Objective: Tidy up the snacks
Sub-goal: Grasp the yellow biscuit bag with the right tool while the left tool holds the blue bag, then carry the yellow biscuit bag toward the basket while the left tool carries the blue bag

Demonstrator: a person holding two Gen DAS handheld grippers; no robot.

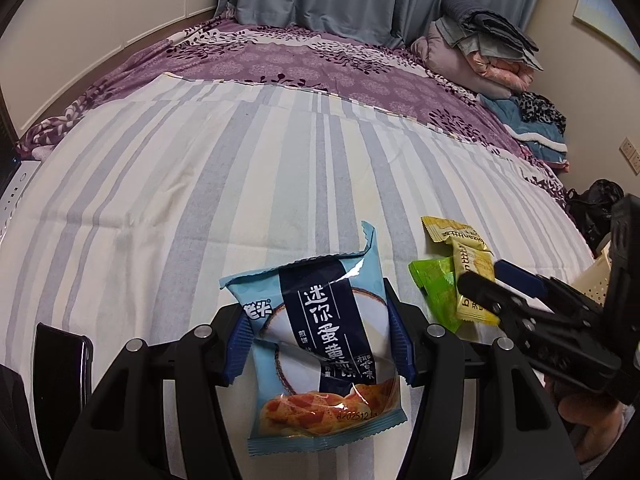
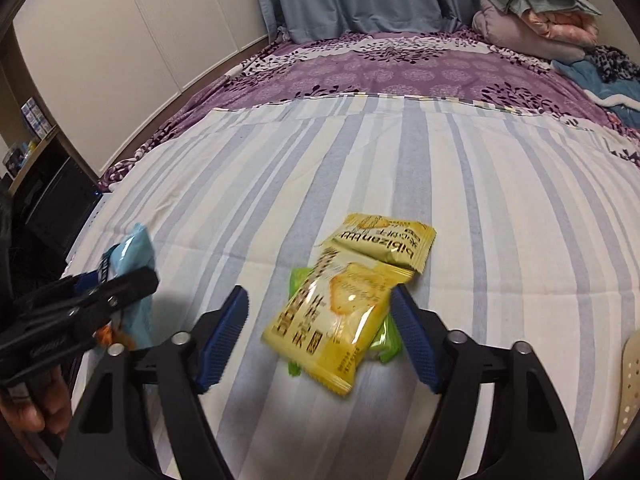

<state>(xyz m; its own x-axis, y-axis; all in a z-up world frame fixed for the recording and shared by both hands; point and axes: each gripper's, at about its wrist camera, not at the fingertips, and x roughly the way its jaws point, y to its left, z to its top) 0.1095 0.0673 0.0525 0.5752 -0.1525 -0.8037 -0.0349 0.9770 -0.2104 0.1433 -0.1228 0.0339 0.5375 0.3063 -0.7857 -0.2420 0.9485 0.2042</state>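
In the left wrist view my left gripper (image 1: 320, 348) is shut on a light-blue snack packet (image 1: 320, 344) with a dark band, both blue pads pressing its sides, above the striped sheet (image 1: 180, 200). To its right lie two yellow packets (image 1: 456, 234) (image 1: 472, 276) over a green packet (image 1: 434, 286), with my right gripper (image 1: 482, 276) over them. In the right wrist view my right gripper (image 2: 320, 296) stands open around the nearer yellow packet (image 2: 340, 312); the right pad is at its edge and the left pad is clear of it. The second yellow packet (image 2: 388, 240) lies behind and the green packet (image 2: 386, 340) underneath. The left gripper (image 2: 120, 284) holds the blue packet (image 2: 132, 248) at the left.
A cream perforated basket (image 1: 596, 280) (image 2: 628, 384) sits at the bed's right edge. A black phone (image 1: 60, 368) lies near the left. Folded bedding (image 1: 480, 48) is piled at the far right by the curtain. A hand (image 2: 32, 412) holds the left gripper.
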